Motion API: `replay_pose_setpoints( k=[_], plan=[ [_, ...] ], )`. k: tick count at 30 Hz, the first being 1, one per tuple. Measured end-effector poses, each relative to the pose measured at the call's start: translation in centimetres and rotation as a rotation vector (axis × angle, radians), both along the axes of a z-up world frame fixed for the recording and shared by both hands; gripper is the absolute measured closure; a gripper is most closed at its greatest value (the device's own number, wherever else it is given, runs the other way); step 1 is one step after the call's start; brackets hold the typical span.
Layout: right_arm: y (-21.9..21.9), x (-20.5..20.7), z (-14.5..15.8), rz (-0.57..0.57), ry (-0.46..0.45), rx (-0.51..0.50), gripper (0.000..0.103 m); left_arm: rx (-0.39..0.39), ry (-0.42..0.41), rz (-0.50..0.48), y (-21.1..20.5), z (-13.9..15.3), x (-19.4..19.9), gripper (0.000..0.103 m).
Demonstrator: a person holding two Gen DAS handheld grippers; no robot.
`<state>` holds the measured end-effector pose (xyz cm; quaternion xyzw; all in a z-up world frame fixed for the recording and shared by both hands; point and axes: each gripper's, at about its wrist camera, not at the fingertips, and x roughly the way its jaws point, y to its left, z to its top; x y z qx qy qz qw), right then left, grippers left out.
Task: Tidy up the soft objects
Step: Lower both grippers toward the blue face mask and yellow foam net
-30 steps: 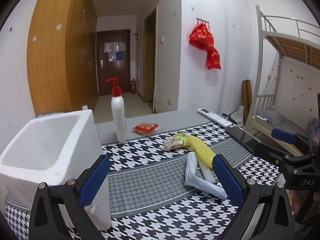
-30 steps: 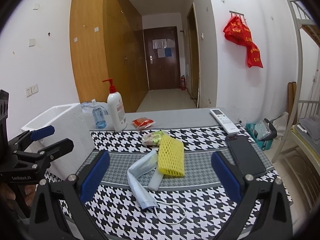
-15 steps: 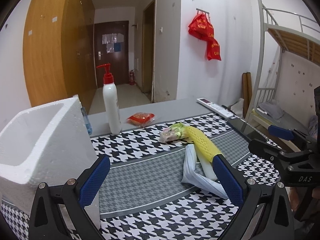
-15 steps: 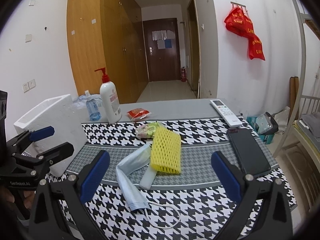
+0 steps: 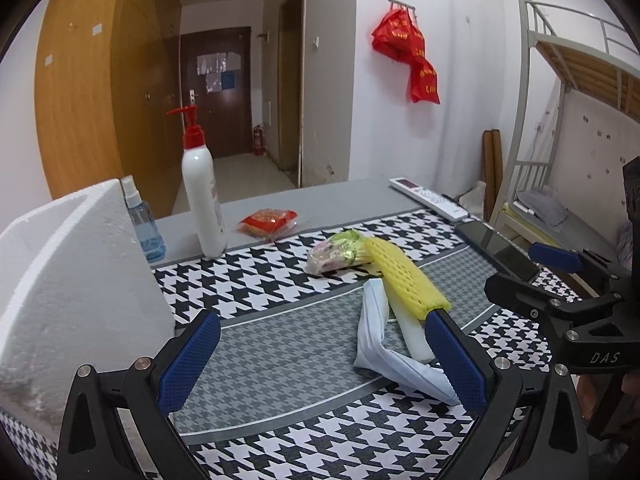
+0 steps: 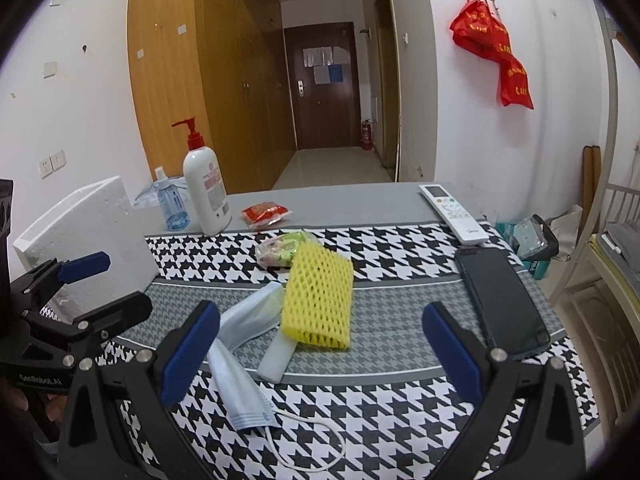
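Mask point(image 6: 240, 344) ear loop shows rightside only.

walls: white | wardrobe point(image 6: 208, 92): wooden, left of hallway | door point(image 6: 324, 88): dark, at hallway's end | red bags point(image 6: 494, 46): hung right of hallway | bunk bed point(image 5: 576, 92): far right

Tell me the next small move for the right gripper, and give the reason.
Probably lower the right gripper onto the yellow foam net and close on it. Both grippers are open and empty. The net lies loose on top of the pile, straight ahead between the right fingers, overlapping the white foam strip beside the face mask. The foam box stands open at the left.
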<state>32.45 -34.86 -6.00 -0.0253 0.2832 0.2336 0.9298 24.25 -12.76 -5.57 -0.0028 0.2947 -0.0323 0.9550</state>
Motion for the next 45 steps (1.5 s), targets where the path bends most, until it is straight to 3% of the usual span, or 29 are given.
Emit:
replay_pose_setpoints(
  k=[27,45],
  plan=[
    [0.8,4.3,-3.0,0.047,0.125,-0.076,0.001,0.026,0.172,-0.029,-1.6,-4.1,3.9,0.004],
    [2.9,7.1,-4.2,0.131,0.189,-0.154,0.001,0.028,0.245,-0.045,-2.7,-5.7,5.6,0.033]
  ],
)
